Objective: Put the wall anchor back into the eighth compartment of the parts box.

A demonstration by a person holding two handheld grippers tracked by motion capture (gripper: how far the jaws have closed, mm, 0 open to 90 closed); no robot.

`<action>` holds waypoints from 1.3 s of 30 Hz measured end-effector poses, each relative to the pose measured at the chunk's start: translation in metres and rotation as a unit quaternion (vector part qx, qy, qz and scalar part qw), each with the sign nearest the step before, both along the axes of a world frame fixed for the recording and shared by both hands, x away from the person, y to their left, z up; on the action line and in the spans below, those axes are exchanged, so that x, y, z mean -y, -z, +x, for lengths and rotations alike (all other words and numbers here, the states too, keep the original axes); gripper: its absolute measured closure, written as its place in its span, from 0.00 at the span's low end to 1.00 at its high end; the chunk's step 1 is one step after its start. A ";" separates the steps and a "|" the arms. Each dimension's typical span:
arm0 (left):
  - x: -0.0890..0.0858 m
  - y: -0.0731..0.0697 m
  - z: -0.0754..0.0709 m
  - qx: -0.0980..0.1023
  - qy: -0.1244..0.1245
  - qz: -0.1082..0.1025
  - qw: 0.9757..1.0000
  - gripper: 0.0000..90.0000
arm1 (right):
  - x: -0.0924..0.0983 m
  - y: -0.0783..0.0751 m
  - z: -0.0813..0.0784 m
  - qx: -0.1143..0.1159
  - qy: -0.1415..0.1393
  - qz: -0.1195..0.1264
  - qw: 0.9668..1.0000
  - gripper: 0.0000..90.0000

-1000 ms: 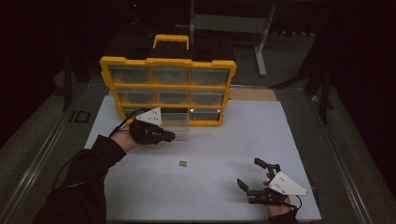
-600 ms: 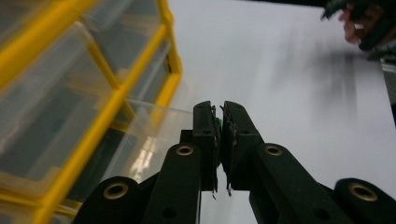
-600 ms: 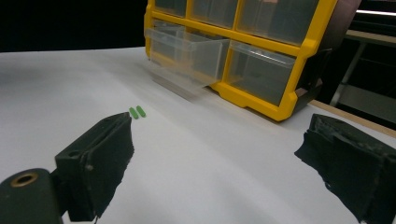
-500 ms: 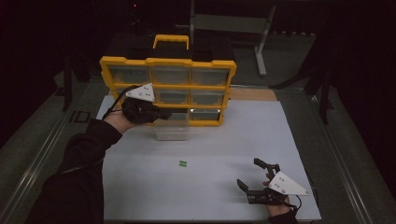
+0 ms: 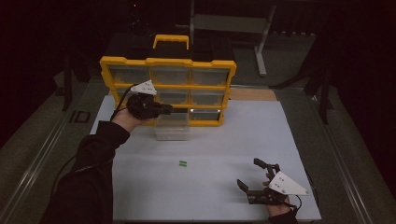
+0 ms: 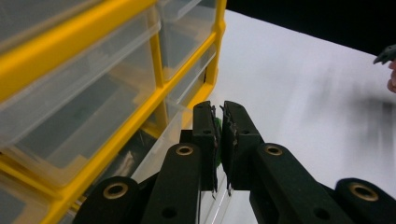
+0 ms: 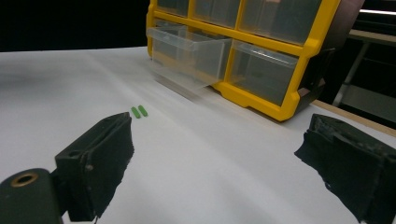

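So there's a yellow organizer (image 5: 168, 91) with clear drawers standing upright at the 12 o'clock end of the white table (image 5: 233, 154), handle on top. One clear drawer (image 5: 173, 127) in the bottom row is pulled out onto the table.

The left gripper (image 5: 169, 109) is raised right above that open drawer, up against the front of the organizer. In its own view the jaws are nearly closed, just a thin slit, with a small green piece (image 6: 217, 140) pinched between them.

Two more little green pieces (image 5: 183, 163) lie side by side near the middle of the table, about 6 o'clock from the drawer.

The right gripper (image 5: 250, 179) sits low at around 4 o'clock near the table's front edge, jaws spread wide, nothing in them, well apart from everything else.
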State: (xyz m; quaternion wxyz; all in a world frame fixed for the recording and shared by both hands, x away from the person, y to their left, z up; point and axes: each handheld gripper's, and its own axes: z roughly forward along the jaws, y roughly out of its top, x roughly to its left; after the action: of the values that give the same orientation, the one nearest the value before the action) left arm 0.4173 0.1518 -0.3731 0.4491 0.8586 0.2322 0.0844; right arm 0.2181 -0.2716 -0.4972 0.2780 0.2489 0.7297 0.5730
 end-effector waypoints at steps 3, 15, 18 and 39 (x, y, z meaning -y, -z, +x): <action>0.002 0.006 0.001 -0.008 -0.003 0.008 1.000 0.93 | 0.000 0.000 0.000 0.001 -0.001 -0.001 1.000 0.09; 0.015 0.028 0.009 -0.058 -0.038 0.077 0.995 0.93 | 0.000 0.000 0.000 0.000 -0.002 -0.003 1.000 0.09; 0.018 0.030 0.011 -0.056 -0.044 0.096 0.993 0.93 | 0.000 0.000 0.000 0.000 -0.002 -0.003 1.000 0.09; 0.015 0.027 0.007 -0.065 -0.066 0.101 0.991 0.37 | 0.000 0.000 0.000 0.000 -0.001 -0.006 1.000 0.09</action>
State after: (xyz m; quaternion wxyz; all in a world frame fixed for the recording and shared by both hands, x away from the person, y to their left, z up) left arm 0.4244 0.1369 -0.3999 0.3376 0.8861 0.3071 0.0812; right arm 0.2180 -0.2712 -0.4973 0.2786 0.2465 0.7334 0.5689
